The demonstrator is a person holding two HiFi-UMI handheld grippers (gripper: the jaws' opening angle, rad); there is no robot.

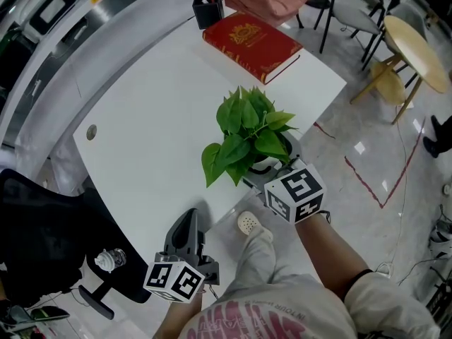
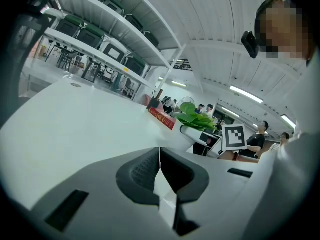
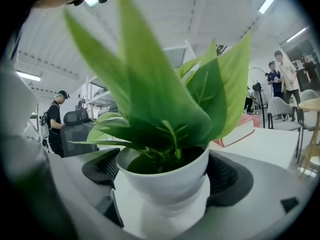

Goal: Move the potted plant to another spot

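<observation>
My right gripper point(image 1: 274, 174) pinches the potted plant point(image 1: 247, 129) at the near edge of the desk point(image 1: 155, 119). My left gripper point(image 2: 160, 170) is pressed together. The red book point(image 1: 252, 46) lies beyond.

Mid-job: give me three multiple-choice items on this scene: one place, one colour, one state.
1. Where does the red book lie?
A. at the far end of the white table, beside the black pen holder
B. on the floor
C. on a chair

2. What colour is the potted plant's pot?
A. black
B. white
C. red

3. How is the left claw?
A. wide open
B. shut on the book
C. shut, empty

1 A: head view shows it by the holder.
2 B: right gripper view shows it white.
3 C: its jaws meet, nothing between.
</observation>
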